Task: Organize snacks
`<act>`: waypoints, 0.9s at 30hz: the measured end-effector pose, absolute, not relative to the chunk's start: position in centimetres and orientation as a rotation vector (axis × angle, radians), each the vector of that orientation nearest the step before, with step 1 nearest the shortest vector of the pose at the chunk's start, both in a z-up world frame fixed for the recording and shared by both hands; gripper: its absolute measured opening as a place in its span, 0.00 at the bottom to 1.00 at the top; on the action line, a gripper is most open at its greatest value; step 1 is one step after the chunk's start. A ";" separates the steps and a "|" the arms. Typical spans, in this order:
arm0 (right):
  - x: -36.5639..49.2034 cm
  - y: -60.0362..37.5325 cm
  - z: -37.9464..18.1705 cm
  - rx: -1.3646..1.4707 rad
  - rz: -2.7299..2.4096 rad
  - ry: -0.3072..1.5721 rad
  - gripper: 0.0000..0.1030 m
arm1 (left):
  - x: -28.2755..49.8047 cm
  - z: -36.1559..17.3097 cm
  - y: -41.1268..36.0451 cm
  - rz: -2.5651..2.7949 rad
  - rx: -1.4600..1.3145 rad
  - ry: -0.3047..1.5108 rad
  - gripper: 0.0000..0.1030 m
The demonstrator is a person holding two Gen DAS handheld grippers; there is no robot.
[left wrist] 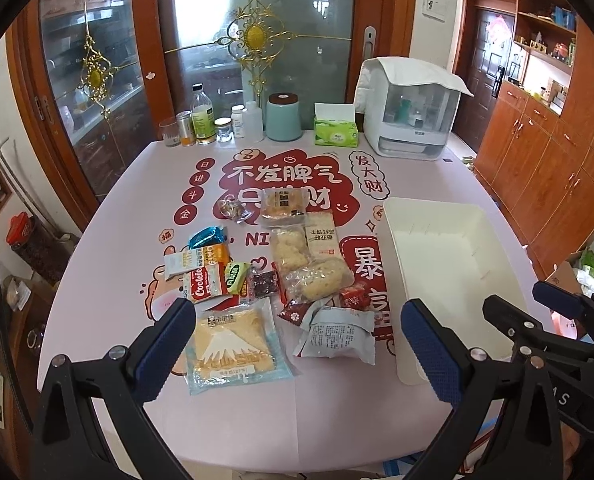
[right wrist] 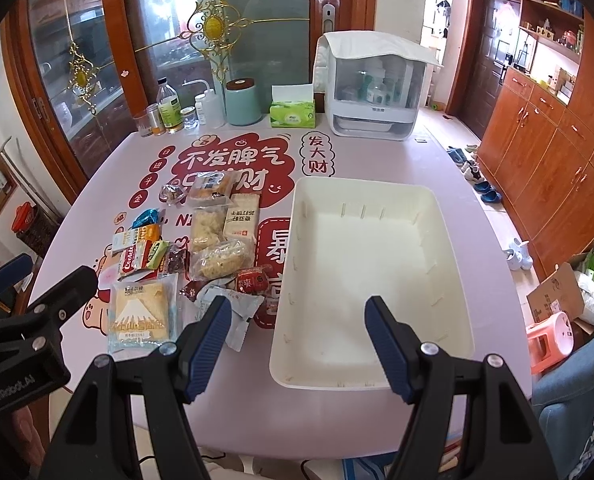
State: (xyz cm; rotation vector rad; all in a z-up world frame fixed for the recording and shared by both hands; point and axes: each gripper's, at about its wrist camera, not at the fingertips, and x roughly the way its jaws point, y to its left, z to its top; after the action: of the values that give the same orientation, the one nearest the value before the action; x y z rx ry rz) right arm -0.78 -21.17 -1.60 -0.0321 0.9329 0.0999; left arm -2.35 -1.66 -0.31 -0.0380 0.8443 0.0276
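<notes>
Many light, crinkly snack packets lie beside the bin; best pinched by an edge. Left gripper and right gripper jaws gape, empty.

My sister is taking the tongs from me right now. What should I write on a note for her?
Left tongs: open, nothing in them, hovering over the near end of the snack pile.
Right tongs: open, nothing in them, hovering over the near edge of the white bin.
Snacks: all loose on the table to the left of the bin. Nearest are the Mount Fuji sandwich pack and the grey-white wrapped bun; the Cookie pack and the rest lie behind them.
Done: nothing, the bin is empty.
Left: move every snack into the bin.
</notes>
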 end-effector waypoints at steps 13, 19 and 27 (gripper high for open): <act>0.4 -19.6 -1.0 -0.026 0.114 0.924 0.68 | -1.8 0.1 -0.2 -0.028 -0.014 0.862 0.99; 0.8 -17.9 -0.4 -0.026 0.084 0.919 0.68 | -0.7 0.4 1.1 -0.071 0.020 0.858 0.99; 1.0 -15.3 0.4 -0.030 0.038 0.905 0.68 | 0.4 0.3 3.8 -0.107 0.030 0.863 0.99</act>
State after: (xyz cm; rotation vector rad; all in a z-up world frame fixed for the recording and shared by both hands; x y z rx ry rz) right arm 0.97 -15.31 0.45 -0.0298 0.9052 0.0377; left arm 0.42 3.77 0.32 0.0304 0.8629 -0.1065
